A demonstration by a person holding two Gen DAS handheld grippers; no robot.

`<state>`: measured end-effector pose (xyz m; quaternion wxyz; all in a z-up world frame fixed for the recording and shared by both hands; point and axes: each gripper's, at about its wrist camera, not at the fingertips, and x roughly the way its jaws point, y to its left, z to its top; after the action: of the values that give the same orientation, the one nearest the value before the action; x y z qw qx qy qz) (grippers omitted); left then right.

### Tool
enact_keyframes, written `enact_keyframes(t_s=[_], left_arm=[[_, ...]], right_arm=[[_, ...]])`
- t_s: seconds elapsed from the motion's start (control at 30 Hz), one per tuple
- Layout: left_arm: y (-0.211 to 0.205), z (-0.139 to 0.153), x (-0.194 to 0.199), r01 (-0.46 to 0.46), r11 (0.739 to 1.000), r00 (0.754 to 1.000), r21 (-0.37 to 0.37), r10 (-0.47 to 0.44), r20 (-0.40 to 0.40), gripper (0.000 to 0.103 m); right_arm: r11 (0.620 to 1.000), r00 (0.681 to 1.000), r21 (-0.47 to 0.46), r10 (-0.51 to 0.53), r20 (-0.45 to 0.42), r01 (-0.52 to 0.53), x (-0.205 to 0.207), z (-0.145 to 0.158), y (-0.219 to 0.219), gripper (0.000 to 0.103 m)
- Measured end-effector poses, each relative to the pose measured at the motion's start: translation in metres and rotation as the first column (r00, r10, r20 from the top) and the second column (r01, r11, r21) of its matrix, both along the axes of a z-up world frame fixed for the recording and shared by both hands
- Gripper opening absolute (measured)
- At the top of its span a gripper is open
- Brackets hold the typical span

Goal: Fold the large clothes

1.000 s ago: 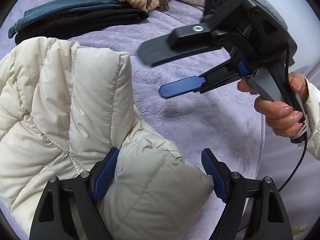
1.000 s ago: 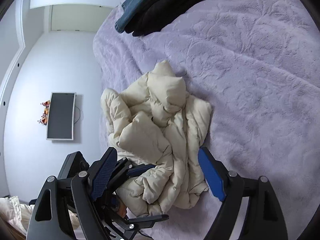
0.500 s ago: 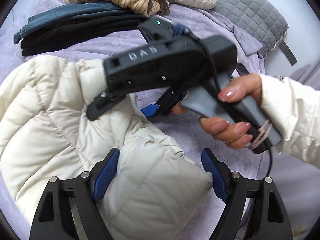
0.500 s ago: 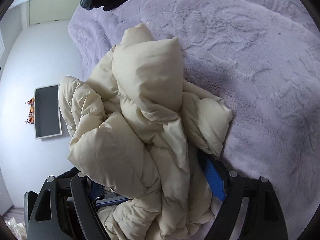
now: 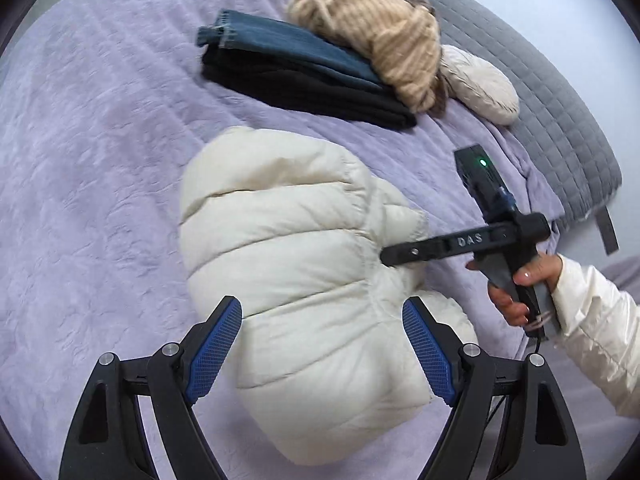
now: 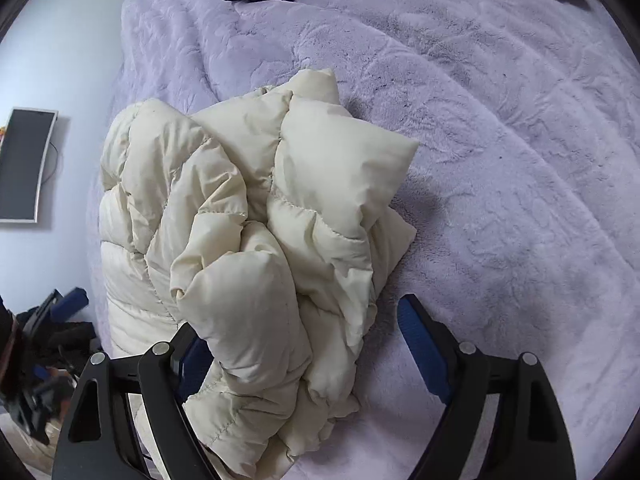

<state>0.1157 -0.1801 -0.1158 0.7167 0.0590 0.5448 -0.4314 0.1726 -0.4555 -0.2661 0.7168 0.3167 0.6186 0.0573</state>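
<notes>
A cream puffer jacket [image 5: 304, 272] lies bundled on the lilac bedspread [image 5: 92, 152]. My left gripper [image 5: 322, 352] is open, its blue pads on either side of the jacket's near end, just above it. In the right wrist view the jacket [image 6: 248, 216] is a crumpled heap. My right gripper [image 6: 304, 360] is open with jacket folds lying between its jaws and over the left finger. In the left wrist view the right gripper [image 5: 404, 254] points into the jacket's right side, its fingertips hidden in the fabric.
A stack of folded jeans [image 5: 288, 48] and black clothes [image 5: 304, 92] lies at the back, with a tan knit sweater [image 5: 380, 36] and a cream pillow [image 5: 476, 84] beside it. A grey headboard [image 5: 560, 120] is at the far right. A wall monitor [image 6: 24, 164] hangs past the bed's edge.
The left gripper has pulled back and up from the jacket, widening its view. The right gripper has swung down to the jacket's right side and pushed into the folds.
</notes>
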Motion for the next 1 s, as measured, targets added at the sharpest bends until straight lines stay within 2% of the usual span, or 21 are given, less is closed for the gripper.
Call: enact_keyframes(t_s=[0.07, 0.17, 0.3, 0.47, 0.57, 0.67, 0.73, 0.83, 1.0], left_arm=[[0.017, -0.008, 0.016, -0.062, 0.998, 0.997, -0.013, 0.061, -0.055, 0.083], [0.037, -0.024, 0.040, -0.111, 0.993, 0.983, -0.033, 0.105, -0.148, 0.083], [0.049, -0.061, 0.062, -0.145, 0.986, 0.936, -0.077, 0.112, -0.335, 0.083], [0.051, -0.096, 0.075, -0.191, 0.975, 0.887, -0.116, 0.120, -0.446, 0.083], [0.044, -0.112, 0.077, -0.185, 0.975, 0.876, -0.127, 0.105, -0.471, 0.083], [0.030, -0.119, 0.074, -0.161, 0.979, 0.879, -0.126, 0.083, -0.470, 0.084], [0.021, -0.121, 0.072, -0.143, 0.983, 0.889, -0.118, 0.075, -0.452, 0.090], [0.004, -0.125, 0.068, -0.111, 0.990, 0.906, -0.084, 0.066, -0.418, 0.093], [-0.013, -0.120, 0.057, -0.102, 0.995, 0.936, 0.002, 0.097, -0.338, 0.093]], right_arm=[[1.000, 1.000, 0.025, -0.016, -0.010, 0.016, 0.002, -0.005, 0.002, 0.087], [0.993, 0.999, 0.109, -0.042, -0.022, 0.044, -0.001, -0.021, -0.003, 0.088], [0.957, 0.993, 0.265, -0.115, -0.023, 0.117, -0.006, -0.042, -0.013, 0.090], [0.934, 0.990, 0.333, -0.144, 0.008, 0.133, -0.013, -0.052, -0.018, 0.091], [0.927, 0.990, 0.352, -0.141, 0.017, 0.127, -0.012, -0.058, -0.018, 0.092], [0.920, 0.989, 0.370, -0.147, 0.020, 0.129, -0.008, -0.065, -0.017, 0.092], [0.913, 0.987, 0.385, -0.158, 0.024, 0.137, 0.007, -0.068, -0.008, 0.092], [0.899, 0.986, 0.415, -0.166, 0.031, 0.138, 0.016, -0.071, 0.000, 0.092], [0.894, 0.980, 0.412, -0.197, 0.014, 0.174, 0.019, -0.077, 0.007, 0.088]])
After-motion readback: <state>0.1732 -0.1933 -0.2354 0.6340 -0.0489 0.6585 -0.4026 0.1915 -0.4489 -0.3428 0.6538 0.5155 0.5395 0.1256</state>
